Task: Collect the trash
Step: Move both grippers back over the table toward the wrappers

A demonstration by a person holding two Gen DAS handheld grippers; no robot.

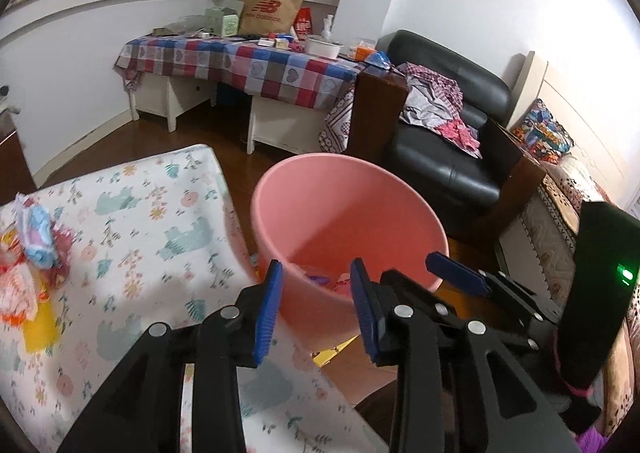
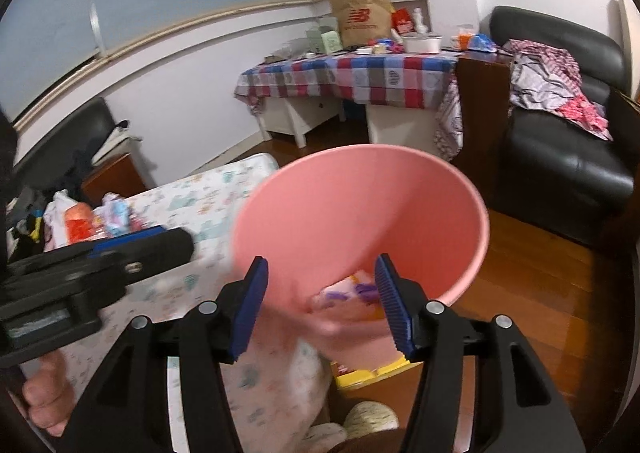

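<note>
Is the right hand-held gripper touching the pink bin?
Cannot tell. In the right wrist view the open right hand-held gripper overlaps the pink bin near its rim, but blur hides any contact or gap.

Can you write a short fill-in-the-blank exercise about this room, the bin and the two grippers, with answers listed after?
1. The bin standing beside the bed is coloured ____.
2. Both the left gripper and the right gripper have their jaws ____, holding nothing.
3. The wrappers not yet collected lie on the ____.
4. The armchair with clothes on it is coloured ____.

Answers: pink; open; bed; black
</note>
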